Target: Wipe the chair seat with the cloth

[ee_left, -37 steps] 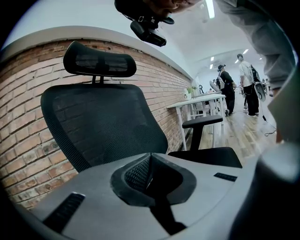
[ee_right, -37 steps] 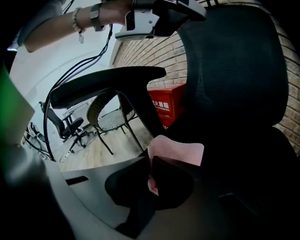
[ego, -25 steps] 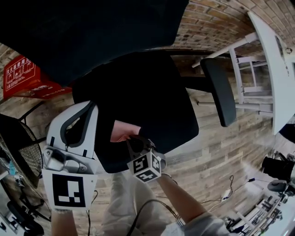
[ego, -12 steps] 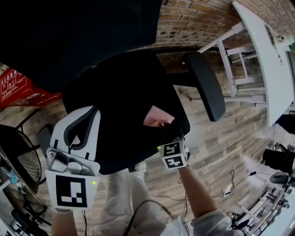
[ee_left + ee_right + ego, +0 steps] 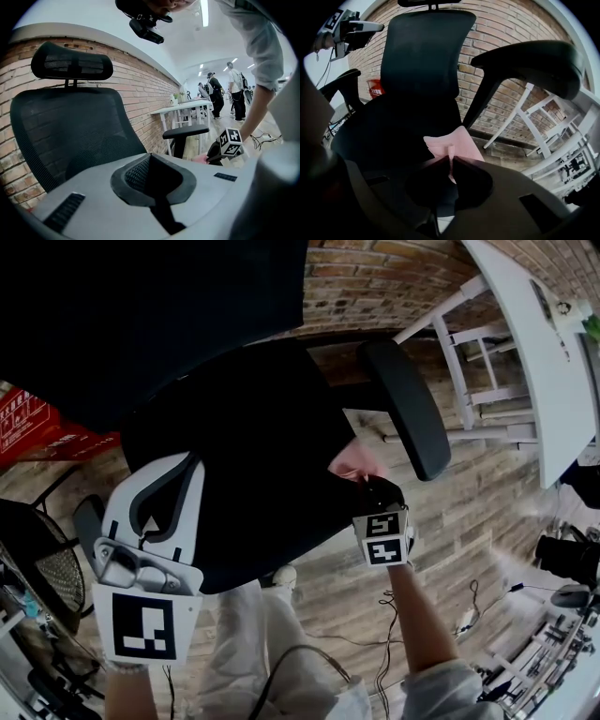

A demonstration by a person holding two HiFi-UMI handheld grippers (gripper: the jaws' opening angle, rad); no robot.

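Note:
The black office chair seat (image 5: pixel 244 446) fills the middle of the head view, with its mesh backrest (image 5: pixel 424 51) rising in front of a brick wall. My right gripper (image 5: pixel 366 478) is shut on a pink cloth (image 5: pixel 352 461) that lies on the seat's right edge, just inside the right armrest (image 5: pixel 403 404). In the right gripper view the cloth (image 5: pixel 457 143) spreads ahead of the shut jaws, a fold pinched between them. My left gripper (image 5: pixel 192 458) hovers over the seat's left side, shut and holding nothing. From the left gripper view, the right gripper's marker cube (image 5: pixel 230 142) shows beyond the seat.
A white table (image 5: pixel 534 343) and its frame stand at the right by the brick wall. A red box (image 5: pixel 28 418) sits at the left, with a dark mesh object (image 5: pixel 37 559) below it. Cables (image 5: pixel 394 615) run over the wooden floor. People stand in the distance (image 5: pixel 234 89).
My right gripper has dragged the pink cloth across the seat from its front middle to the right edge by the armrest. The left gripper has barely moved.

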